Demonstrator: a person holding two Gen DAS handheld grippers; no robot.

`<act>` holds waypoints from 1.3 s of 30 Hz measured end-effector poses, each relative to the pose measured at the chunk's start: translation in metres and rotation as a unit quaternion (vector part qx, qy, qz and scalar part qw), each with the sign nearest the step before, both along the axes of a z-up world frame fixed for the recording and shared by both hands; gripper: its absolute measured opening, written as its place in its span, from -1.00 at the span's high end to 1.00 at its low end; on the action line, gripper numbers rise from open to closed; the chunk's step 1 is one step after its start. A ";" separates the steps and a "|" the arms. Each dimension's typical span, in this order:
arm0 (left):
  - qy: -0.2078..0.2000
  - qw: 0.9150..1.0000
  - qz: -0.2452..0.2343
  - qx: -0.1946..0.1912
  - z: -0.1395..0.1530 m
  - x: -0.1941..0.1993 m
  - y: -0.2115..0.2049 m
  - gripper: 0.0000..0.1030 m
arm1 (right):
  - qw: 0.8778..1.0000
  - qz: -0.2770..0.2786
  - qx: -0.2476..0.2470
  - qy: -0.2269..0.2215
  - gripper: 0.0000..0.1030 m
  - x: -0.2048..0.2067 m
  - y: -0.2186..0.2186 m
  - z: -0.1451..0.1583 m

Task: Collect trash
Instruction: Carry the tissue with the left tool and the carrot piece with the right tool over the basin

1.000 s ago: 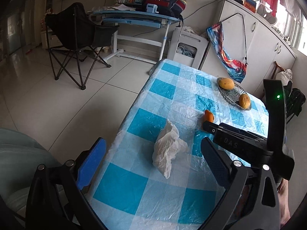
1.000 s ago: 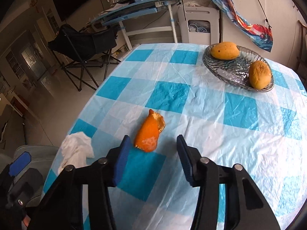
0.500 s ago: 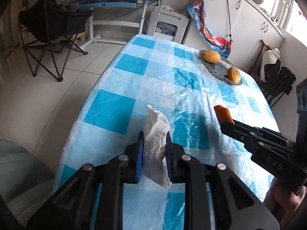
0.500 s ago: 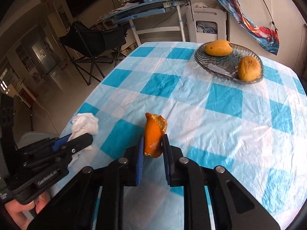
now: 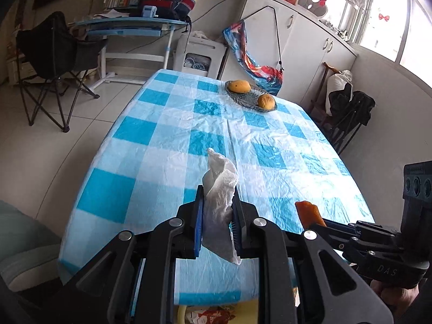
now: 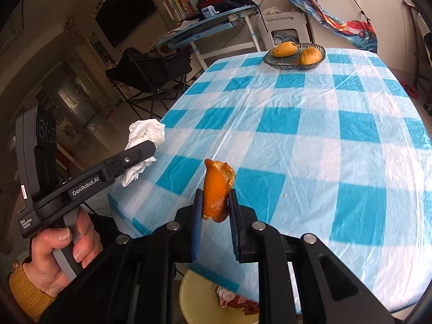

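Note:
My left gripper (image 5: 217, 205) is shut on a crumpled white tissue (image 5: 220, 189) and holds it above the near end of the blue-and-white checked table (image 5: 167, 167). The tissue also shows in the right wrist view (image 6: 144, 137). My right gripper (image 6: 215, 205) is shut on an orange fruit peel (image 6: 217, 186), lifted off the table; the peel also shows in the left wrist view (image 5: 307, 213). A yellow bin (image 6: 199, 299) with wrappers inside stands below the table's near edge, under both grippers.
A glass dish (image 5: 251, 98) with two orange fruits sits at the table's far end. A black folding chair (image 5: 51, 51) and a blue desk (image 5: 129, 24) stand on the floor to the left. White cabinets (image 5: 305, 43) line the right wall.
Both grippers closed on their items, the left on the tissue and the right on the peel, then lifted them and drew back toward the table's near edge.

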State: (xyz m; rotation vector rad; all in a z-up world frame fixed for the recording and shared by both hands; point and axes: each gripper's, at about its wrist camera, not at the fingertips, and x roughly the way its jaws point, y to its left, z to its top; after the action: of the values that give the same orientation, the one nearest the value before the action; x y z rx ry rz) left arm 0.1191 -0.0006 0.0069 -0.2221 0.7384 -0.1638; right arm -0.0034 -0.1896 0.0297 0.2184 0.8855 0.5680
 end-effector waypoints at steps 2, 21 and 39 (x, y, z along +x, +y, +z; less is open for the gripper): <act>0.000 1.000 -0.003 0.006 -0.002 -0.016 -0.003 0.67 | 1.000 0.006 -0.005 0.000 0.63 -0.013 0.004 -0.002; -0.015 0.998 -0.037 0.046 0.005 -0.108 -0.022 0.67 | 1.000 -0.008 0.005 0.029 0.63 -0.089 -0.007 -0.019; -0.012 0.997 -0.057 0.053 0.003 -0.126 -0.034 0.67 | 1.000 -0.012 0.004 0.027 0.63 -0.104 -0.012 -0.019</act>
State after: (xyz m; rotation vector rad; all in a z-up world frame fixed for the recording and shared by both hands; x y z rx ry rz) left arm -0.0070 -0.0346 0.0100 -0.0771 0.7345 -0.2356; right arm -0.1074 -0.2014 0.0104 0.2521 0.9322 0.5444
